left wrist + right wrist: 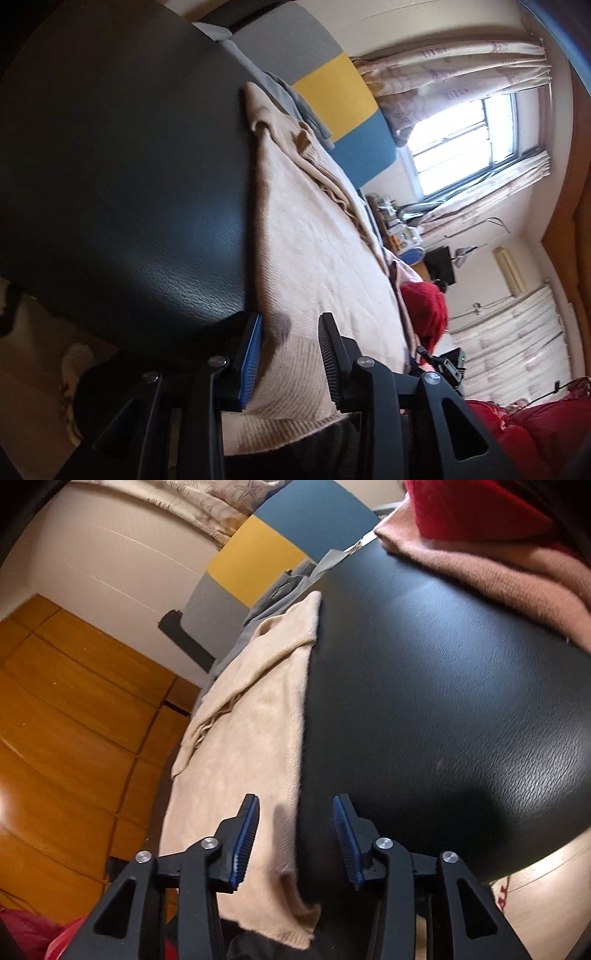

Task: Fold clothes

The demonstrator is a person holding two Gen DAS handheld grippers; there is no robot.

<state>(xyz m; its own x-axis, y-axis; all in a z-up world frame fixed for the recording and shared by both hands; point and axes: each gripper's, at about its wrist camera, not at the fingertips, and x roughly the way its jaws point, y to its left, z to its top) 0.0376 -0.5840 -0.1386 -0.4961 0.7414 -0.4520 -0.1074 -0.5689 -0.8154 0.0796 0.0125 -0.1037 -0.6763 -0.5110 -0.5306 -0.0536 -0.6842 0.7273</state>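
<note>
- Left tongs (290, 354) are gaping wide around the beige knitted sweater (317, 236), not gripping.
- Right tongs (295, 840) are gaping wide, straddling the sweater's hem along the black leather-textured surface (443, 701) edge.

A black table (122, 177) with a grained top fills the left view from 9 to 12 o'clock. A panel (343, 92) of grey, yellow and blue blocks sits at 1 o'clock, and a bright window (469, 140) between pale curtains (461, 70) (patterned) at 2 o'clock. In the right view, orange flooring (70, 716) lies at 9 o'clock.
</note>
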